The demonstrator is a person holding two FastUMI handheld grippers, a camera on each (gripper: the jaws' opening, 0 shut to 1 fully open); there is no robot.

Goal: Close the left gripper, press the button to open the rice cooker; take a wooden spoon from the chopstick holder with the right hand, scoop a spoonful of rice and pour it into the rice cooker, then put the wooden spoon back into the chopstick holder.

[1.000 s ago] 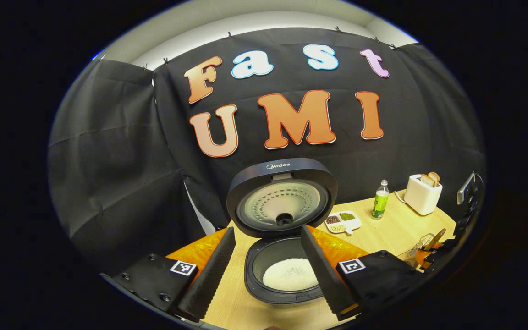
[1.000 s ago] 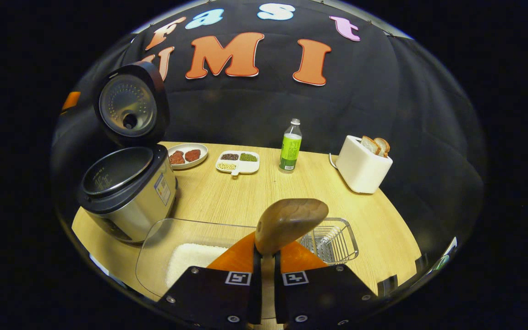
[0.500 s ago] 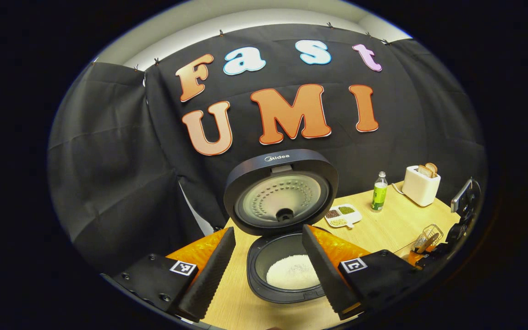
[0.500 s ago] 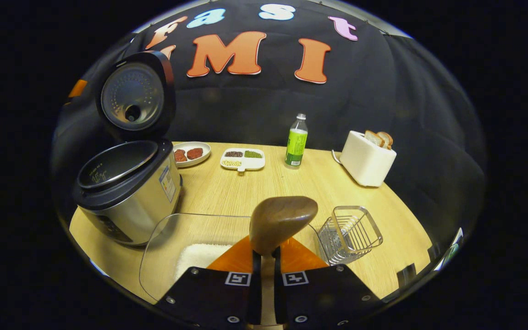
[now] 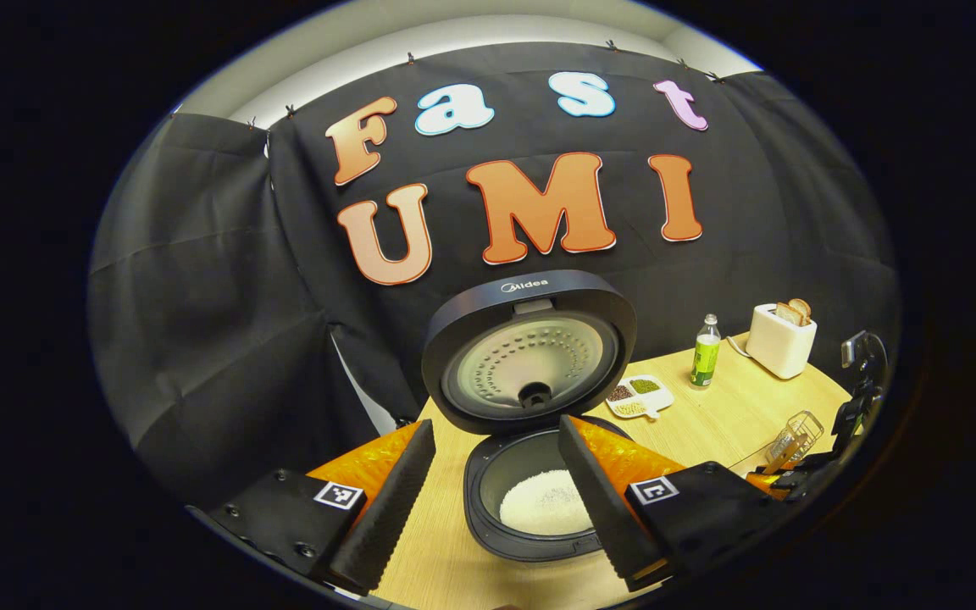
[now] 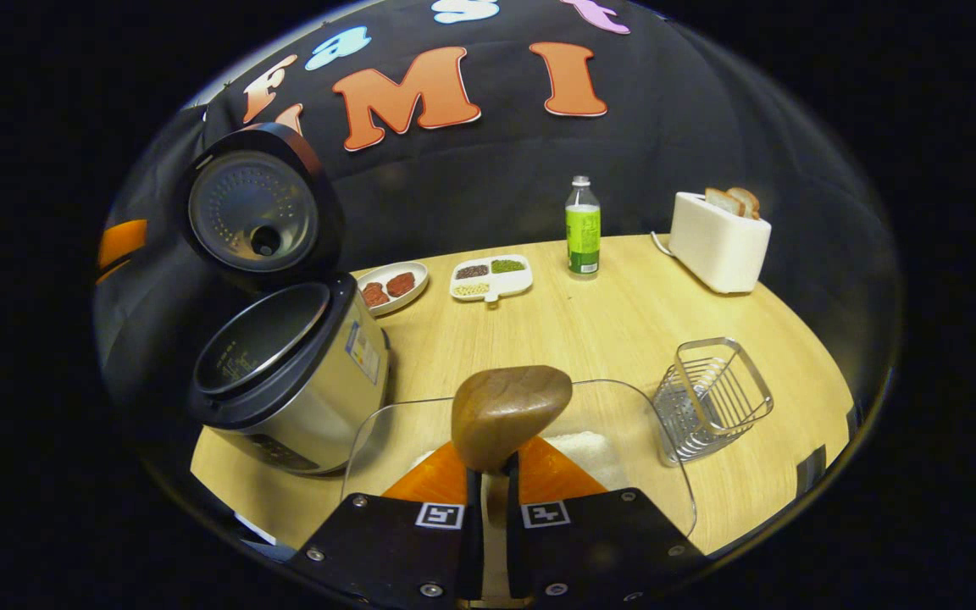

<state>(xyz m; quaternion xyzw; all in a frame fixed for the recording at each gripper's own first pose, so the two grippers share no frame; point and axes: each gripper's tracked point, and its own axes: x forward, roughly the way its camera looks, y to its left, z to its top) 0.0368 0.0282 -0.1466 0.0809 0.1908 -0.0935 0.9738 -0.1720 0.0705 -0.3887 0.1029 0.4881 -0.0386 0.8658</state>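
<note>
Our right tongs [image 6: 488,474] pinch the spoon [image 6: 509,411] above the rice tub [image 6: 386,424]; left tongs [image 5: 496,500] hang spread before the open cooker [image 5: 530,508].

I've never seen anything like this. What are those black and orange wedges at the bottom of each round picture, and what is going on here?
They are two-finger grippers that a person holds, one in each hand; a camera rides on each. In the left gripper view, the left gripper is open before a rice cooker with its lid up and rice inside. In the right gripper view, the right gripper pinches a wooden spoon above a clear container of rice. On the table stand a wire holder, a bottle, a toaster and two dishes of food.
</note>
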